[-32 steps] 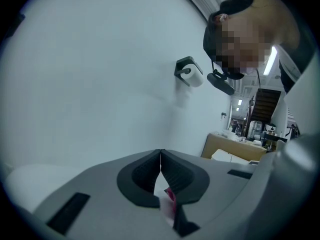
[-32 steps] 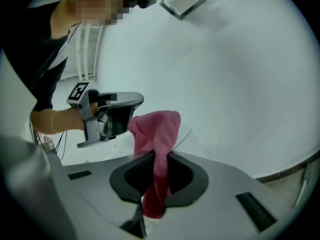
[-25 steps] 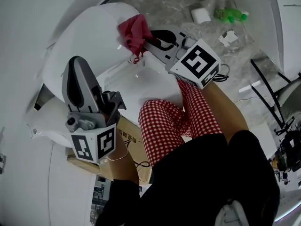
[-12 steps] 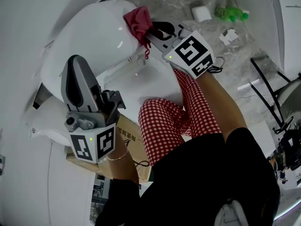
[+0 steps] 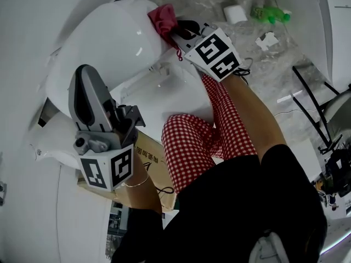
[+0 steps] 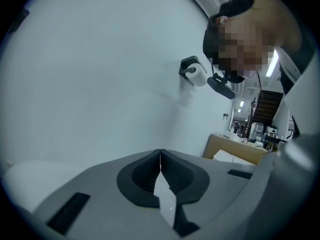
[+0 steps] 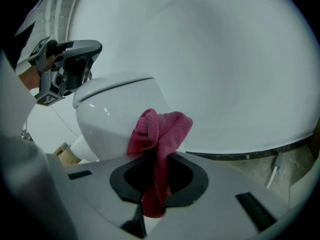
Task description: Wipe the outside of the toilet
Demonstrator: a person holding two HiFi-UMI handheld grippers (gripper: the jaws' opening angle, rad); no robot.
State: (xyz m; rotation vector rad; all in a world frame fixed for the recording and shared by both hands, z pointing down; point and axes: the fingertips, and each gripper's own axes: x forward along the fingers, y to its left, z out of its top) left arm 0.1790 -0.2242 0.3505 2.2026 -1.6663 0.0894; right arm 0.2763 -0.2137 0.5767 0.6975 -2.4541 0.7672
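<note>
The right gripper has its jaws closed on a red cloth. The cloth is pinched through the middle, with a bunched end sticking out past the tips and a tail hanging back between the jaws. That bunched end lies against the rounded white outer side of the toilet, just below the seam of its lid. The left gripper has its jaws pressed fully together with nothing between them. It is held up at the end of the toilet opposite the cloth and points toward a bare wall. A cardboard box sits just beside the toilet, below the left gripper. A green bottle lies on the floor well apart from the toilet, on the right gripper's side.
</note>
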